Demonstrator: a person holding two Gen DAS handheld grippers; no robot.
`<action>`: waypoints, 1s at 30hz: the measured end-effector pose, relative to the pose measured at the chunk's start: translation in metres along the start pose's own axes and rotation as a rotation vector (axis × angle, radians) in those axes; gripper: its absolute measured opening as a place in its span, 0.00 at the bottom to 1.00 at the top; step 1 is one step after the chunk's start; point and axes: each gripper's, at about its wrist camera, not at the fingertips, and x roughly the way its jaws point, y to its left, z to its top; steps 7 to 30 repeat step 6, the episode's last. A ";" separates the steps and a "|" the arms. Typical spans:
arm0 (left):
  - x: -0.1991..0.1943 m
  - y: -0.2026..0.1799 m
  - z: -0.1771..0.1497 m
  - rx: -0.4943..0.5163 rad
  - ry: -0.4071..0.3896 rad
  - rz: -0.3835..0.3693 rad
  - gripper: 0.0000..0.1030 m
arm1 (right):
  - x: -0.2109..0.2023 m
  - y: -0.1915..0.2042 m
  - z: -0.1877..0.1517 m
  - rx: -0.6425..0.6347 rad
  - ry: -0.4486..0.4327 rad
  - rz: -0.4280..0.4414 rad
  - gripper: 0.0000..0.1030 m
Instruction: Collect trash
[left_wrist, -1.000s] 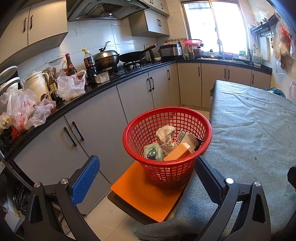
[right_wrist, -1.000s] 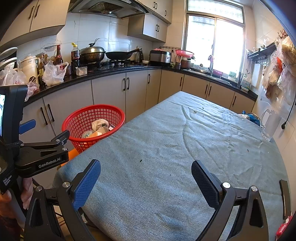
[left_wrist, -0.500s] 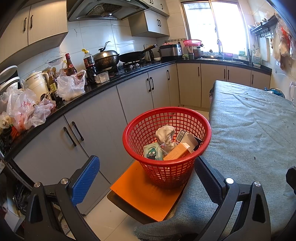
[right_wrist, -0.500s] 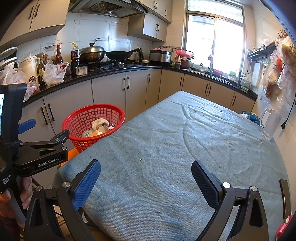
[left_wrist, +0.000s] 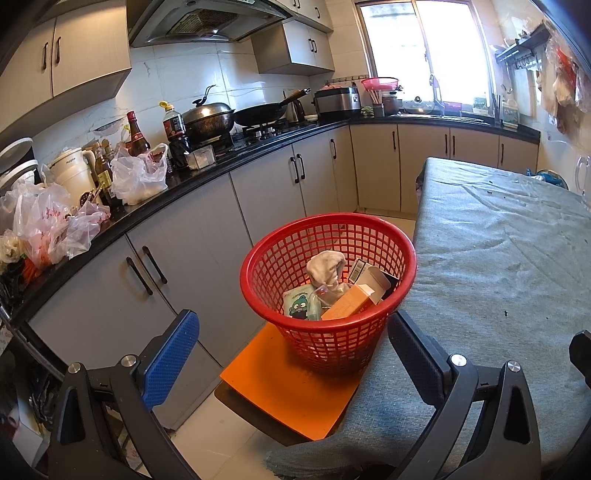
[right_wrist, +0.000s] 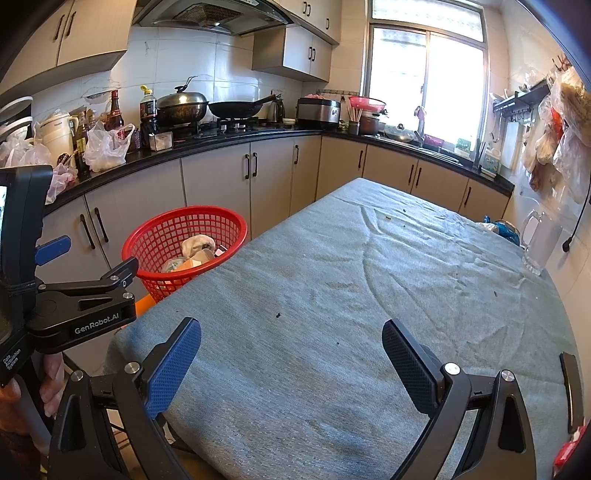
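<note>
Nothing has visibly moved across the last second: both views match the earlier ones almost exactly. At centre frame in the left wrist view, the red basket (left_wrist: 328, 291) stands upright on an orange seat (left_wrist: 284, 384), touching the edge of the grey-clothed table (left_wrist: 498, 258), probably so trash can drop straight in. Its mouth faces up; an orange box (left_wrist: 347, 304) inside leans with its long axis rising toward the right, beside a crumpled tissue (left_wrist: 327, 267). The left gripper (left_wrist: 291, 347) hangs wide open and empty, aimed at the basket. The right gripper (right_wrist: 291, 354), equally spread and holding nothing, hovers over the cloth, where only small dark crumbs (right_wrist: 277, 315) show.
</note>
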 end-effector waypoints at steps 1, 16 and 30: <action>-0.001 -0.003 0.001 0.004 -0.001 0.001 0.99 | 0.000 -0.002 -0.001 0.004 0.001 -0.001 0.97; -0.002 -0.031 0.012 0.049 -0.004 -0.048 0.99 | 0.005 -0.032 -0.002 0.069 0.023 -0.021 0.97; -0.002 -0.031 0.012 0.049 -0.004 -0.048 0.99 | 0.005 -0.032 -0.002 0.069 0.023 -0.021 0.97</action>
